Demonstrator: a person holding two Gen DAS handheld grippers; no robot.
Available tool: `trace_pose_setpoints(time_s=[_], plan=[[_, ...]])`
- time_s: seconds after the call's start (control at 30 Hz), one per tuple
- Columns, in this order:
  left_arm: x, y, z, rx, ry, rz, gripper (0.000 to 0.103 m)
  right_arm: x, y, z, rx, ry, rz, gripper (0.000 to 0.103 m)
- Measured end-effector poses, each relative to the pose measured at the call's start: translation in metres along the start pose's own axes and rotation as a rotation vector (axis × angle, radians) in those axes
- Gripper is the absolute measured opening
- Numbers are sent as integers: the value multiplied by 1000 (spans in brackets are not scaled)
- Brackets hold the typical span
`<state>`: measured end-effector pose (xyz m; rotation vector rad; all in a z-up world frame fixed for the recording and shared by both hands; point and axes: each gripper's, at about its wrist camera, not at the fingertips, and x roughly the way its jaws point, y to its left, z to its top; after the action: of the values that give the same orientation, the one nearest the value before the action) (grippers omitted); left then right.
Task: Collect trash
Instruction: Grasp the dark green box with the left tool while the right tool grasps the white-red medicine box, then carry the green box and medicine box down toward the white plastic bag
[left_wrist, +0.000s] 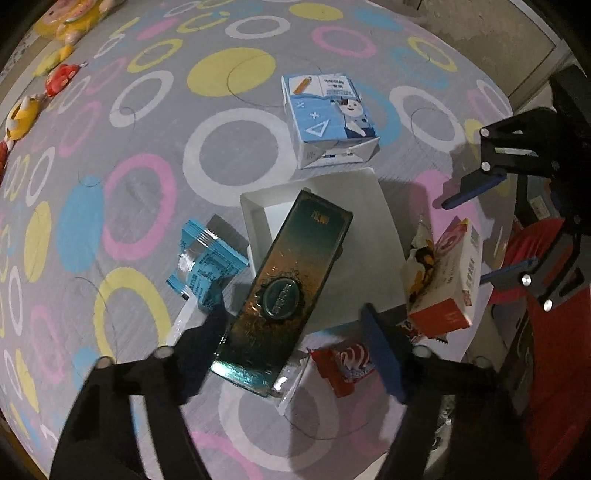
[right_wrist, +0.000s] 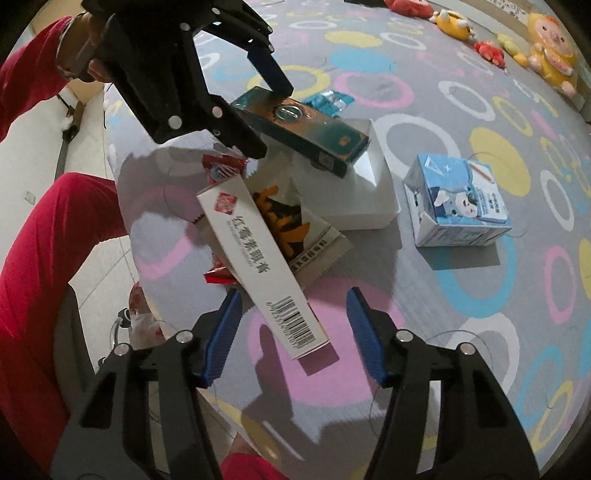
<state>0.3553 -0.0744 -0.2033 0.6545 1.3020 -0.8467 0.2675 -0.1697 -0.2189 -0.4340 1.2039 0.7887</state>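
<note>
A long dark green box (left_wrist: 284, 288) lies tilted across the white tray (left_wrist: 380, 229), its near end past the tray's front edge. My left gripper (left_wrist: 295, 332) is open, one finger at each side of the box's near end; it also shows in the right wrist view (right_wrist: 271, 114). A white and red carton (right_wrist: 258, 266) lies over an orange snack wrapper (right_wrist: 280, 218), right of the tray. My right gripper (right_wrist: 293, 328) is open, its fingers either side of the carton's barcode end. A blue milk carton (left_wrist: 328, 118) stands beyond the tray. A blue wrapper (left_wrist: 203, 266) lies left of it.
A red wrapper (left_wrist: 343, 362) and a clear plastic piece (left_wrist: 291, 384) lie in front of the tray. Plush toys (right_wrist: 550, 59) line the far edge of the patterned mat. The person's red clothing (right_wrist: 44, 258) is at the mat's edge.
</note>
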Motion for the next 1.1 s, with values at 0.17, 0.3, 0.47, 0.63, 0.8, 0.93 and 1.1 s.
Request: trace_pose_setpoints(time_s=[0.17,0.3,0.47,0.63,0.8,0.93,1.1], plan=[[8,-1,3,-13,13,-25,60,6,-4,-1,12,17,35,37],[13,-3,5,7,31,-1,49,6,0,0,14,11,31,29],[15,3,5,-60,58,24,36,2,-3,-1,67,-2,32,25],[10,0,1,-83,49,76,35,-3,-6,-2,118,-15,-8,25],[6,2,-6,-180,37,84,35,-8,-8,-5,175,-28,-46,24],[2,14,-9,-251,33,72,35,-14,-11,-8,221,-35,-79,24],[-9,28,-12,-365,5,48,35,-28,-18,-13,294,-68,-129,24]])
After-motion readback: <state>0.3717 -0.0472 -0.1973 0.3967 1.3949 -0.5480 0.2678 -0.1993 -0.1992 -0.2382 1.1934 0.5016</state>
